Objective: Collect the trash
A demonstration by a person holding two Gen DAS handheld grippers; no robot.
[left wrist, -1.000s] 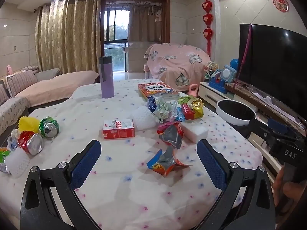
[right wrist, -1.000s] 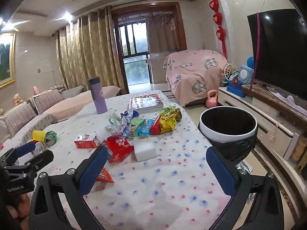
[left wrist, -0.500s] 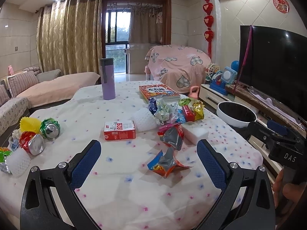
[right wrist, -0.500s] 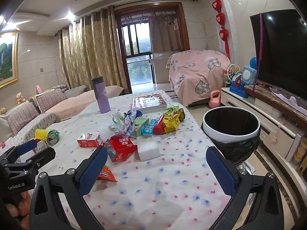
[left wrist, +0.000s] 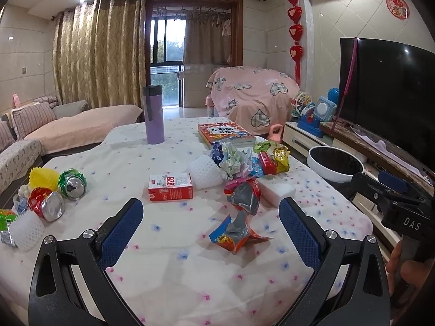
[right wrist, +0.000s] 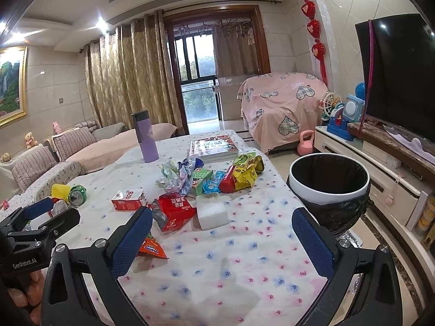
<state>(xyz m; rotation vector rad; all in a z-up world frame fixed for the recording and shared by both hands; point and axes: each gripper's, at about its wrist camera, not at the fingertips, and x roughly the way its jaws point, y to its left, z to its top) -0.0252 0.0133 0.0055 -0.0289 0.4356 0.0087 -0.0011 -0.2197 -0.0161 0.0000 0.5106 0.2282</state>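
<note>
Trash lies scattered on a table with a flowered white cloth [left wrist: 190, 258]. An orange and blue snack wrapper [left wrist: 235, 233] lies just ahead of my open, empty left gripper [left wrist: 210, 217]. A red carton [left wrist: 170, 187], a red and silver wrapper [left wrist: 243, 194], a white sponge [left wrist: 277, 190] and crushed cans [left wrist: 46, 205] lie further off. My right gripper [right wrist: 220, 226] is open and empty above the table's near right part, with the red wrapper [right wrist: 174, 210] and sponge [right wrist: 211, 213] ahead of it. A white bin with a black liner [right wrist: 329, 187] stands off the table's right edge.
A purple flask [left wrist: 154, 114] and a book [left wrist: 225, 133] stand at the table's far side, with a pile of coloured wrappers [right wrist: 233, 175] in front of the book. A TV [right wrist: 402, 76] and low cabinet [right wrist: 375, 168] line the right wall. Sofas [left wrist: 68, 127] lie to the left.
Both grippers have shifted slightly, so the table contents sit a little differently in view. Both stay open and nothing has been picked up.
</note>
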